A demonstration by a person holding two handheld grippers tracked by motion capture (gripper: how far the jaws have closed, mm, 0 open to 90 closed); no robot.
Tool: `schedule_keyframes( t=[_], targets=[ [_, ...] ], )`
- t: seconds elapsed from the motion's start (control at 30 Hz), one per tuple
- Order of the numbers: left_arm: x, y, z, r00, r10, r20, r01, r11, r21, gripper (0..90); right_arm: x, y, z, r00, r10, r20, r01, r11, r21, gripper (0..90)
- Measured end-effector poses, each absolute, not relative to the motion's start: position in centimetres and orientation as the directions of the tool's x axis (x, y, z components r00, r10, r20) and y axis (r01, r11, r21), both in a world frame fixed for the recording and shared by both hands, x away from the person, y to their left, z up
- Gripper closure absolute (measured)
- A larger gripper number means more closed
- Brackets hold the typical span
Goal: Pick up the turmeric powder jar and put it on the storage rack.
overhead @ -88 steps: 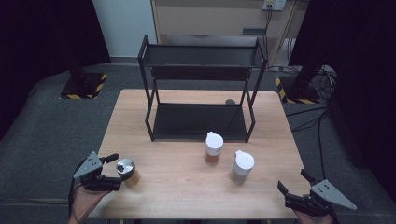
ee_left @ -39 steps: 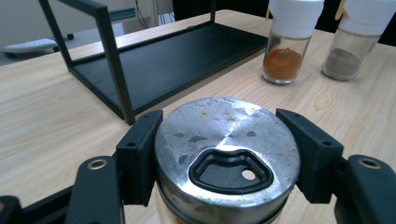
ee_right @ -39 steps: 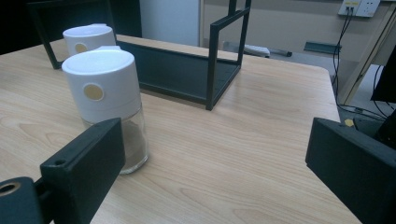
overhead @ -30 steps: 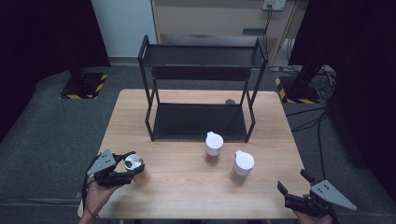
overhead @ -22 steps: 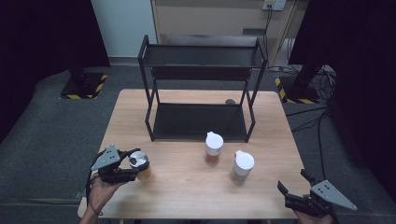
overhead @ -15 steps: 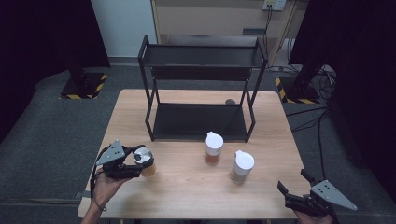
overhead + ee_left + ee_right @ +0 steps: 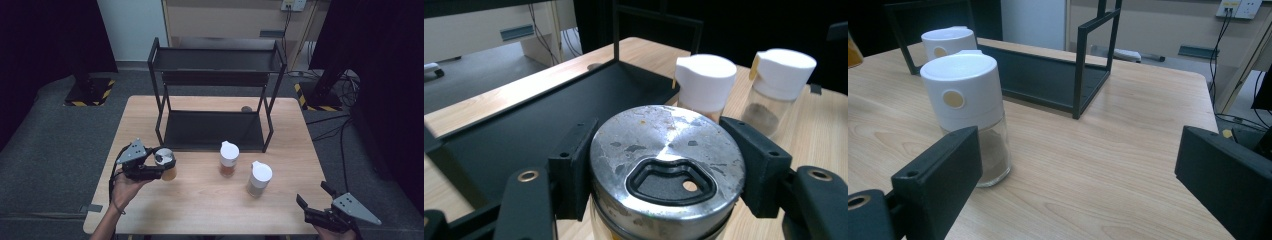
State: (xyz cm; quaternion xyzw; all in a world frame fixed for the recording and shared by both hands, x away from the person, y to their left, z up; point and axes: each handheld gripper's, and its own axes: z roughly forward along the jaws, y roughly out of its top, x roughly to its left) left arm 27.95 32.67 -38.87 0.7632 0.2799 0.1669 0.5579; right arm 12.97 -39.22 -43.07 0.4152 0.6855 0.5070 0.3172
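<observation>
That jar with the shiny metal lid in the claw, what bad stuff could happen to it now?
The metal-lidded jar is pinched by the left claw just under its lid, so it might slip or tilt. The black rack stands close ahead, and the jar could bump its frame on the way in. The two white-capped jars stand nearby, so a wide swing might knock one over.

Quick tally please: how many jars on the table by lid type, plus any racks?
Glass jars with white plastic lids: 2
Glass jar with round metal lid: 1
Black metal two-tier rack: 1
Total: 4
</observation>
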Motion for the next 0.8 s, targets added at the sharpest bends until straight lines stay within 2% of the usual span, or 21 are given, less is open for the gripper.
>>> schedule_keyframes(
  t=[0.47, 0.8],
  targets=[
    [30.7, 29.8, -37.2, 0.760, 0.646, -0.067, 0.243, -0.187, 0.952, 34.3, 13.0, -39.3, -43.1, -0.456, 0.890, -0.010, 0.248, 0.138, 0.959, 5.3],
    [32.6, 28.1, -35.9, 0.731, 0.681, -0.037, 0.226, -0.190, 0.955, 34.3, 13.0, -39.4, -43.1, -0.456, 0.890, -0.008, 0.247, 0.136, 0.959, 5.3]
  ],
)
